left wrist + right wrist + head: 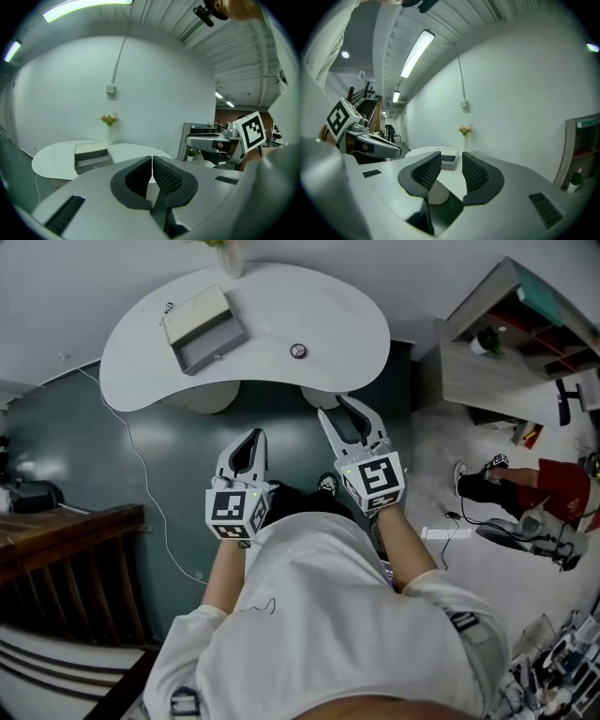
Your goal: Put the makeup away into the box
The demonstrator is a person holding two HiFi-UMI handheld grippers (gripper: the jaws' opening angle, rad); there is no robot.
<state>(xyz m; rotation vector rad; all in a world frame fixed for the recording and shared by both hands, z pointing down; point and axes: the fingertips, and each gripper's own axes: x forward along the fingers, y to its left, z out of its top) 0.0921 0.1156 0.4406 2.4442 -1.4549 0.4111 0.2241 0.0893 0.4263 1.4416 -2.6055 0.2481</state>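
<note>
A grey open box (202,329) stands on the left part of a white curved table (356,329). A small round makeup item (298,351) lies on the table to the right of the box. Both grippers hang in the air short of the table, above the dark green floor. My left gripper (253,437) is shut and empty, its pads (161,174) pressed together. My right gripper (343,412) is open, with nothing between its fingers (476,171). The box (91,159) shows ahead in the left gripper view, and between the jaws as the box (449,158) in the right gripper view.
A vase of flowers (109,123) stands at the table's far edge. A shelf unit (511,343) is at the right, and a person (553,488) sits on the floor below it. A wooden stair rail (66,549) is at the left. A white cable (141,465) runs across the floor.
</note>
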